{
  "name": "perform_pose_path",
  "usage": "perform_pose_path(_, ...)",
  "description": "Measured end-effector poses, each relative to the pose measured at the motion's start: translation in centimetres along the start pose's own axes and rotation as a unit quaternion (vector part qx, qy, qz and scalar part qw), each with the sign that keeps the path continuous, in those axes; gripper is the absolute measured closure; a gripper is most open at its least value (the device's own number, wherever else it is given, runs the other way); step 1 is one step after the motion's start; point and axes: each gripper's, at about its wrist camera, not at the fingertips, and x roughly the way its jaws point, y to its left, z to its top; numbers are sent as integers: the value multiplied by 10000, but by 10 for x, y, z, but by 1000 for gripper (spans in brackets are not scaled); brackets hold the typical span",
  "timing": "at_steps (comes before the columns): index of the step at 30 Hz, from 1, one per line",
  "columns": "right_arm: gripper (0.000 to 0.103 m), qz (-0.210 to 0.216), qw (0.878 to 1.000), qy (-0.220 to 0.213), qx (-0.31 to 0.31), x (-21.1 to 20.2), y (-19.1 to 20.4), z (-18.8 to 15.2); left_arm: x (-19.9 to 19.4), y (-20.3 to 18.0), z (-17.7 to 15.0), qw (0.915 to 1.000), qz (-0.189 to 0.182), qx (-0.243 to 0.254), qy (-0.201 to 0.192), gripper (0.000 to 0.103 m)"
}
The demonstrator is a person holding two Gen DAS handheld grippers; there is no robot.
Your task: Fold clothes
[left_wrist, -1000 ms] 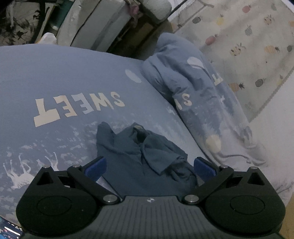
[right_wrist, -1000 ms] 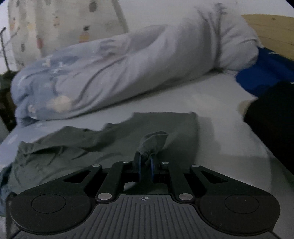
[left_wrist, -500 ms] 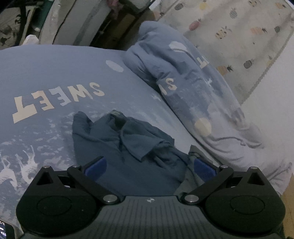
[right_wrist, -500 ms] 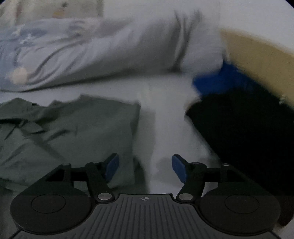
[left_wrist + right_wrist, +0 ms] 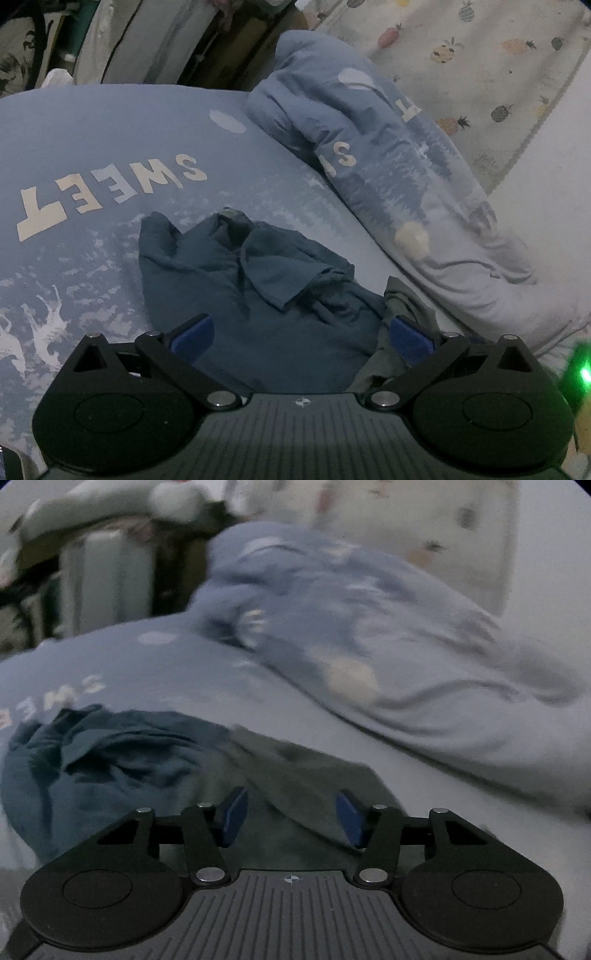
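Observation:
A crumpled dark blue polo shirt (image 5: 236,288) lies on the light blue bed sheet (image 5: 92,140) printed with "SWEET". My left gripper (image 5: 301,334) hovers over its near edge, open, with nothing pinched. An olive-green garment (image 5: 404,306) pokes in by the left gripper's right pad. In the blurred right wrist view the olive garment (image 5: 306,771) lies spread beside the blue shirt (image 5: 92,760). My right gripper (image 5: 291,819) hangs over the olive cloth, its jaws closing. The cloth lies below and between the pads, which do not press on it.
A rolled blue-grey duvet (image 5: 388,166) runs along the far right of the bed. Behind it hangs a pineapple-print cloth (image 5: 480,55). Dark furniture and white panels (image 5: 147,37) stand past the bed's far edge. A green light (image 5: 583,373) glows at the right rim.
My right gripper let go of the olive fold, opened, and swung left, so the black and blue clothes left its view. The left gripper shifted a little over the blue shirt.

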Motion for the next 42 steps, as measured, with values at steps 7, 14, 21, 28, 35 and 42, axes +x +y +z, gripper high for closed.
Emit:
perform_pose_path(7,68,104,9953,394,-882,52,40,37,12,-12,-9,9988,-396,200,197,0)
perform_pose_path(14,81,593,9958,681,148,62,10,45,32,-40,-32,9847,-837,1527,109,2)
perform_pose_path(21,74,910,9921,852,116,48,-13,47,68,-61,-57,9641,-923,2464,351,26)
perform_pose_path(28,64,938,9911,905,-274,25,-24,49,91,-91,-87,9251,-759,3692,453,41)
perform_pose_path(35,61,943,9887,862,-784,30,-7,48,100,-89,-89,9352,-358,3498,426,76)
perform_pose_path(42,68,814,9813,1070,-1374,63,19,48,94,-96,-101,9205,-234,3888,305,86)
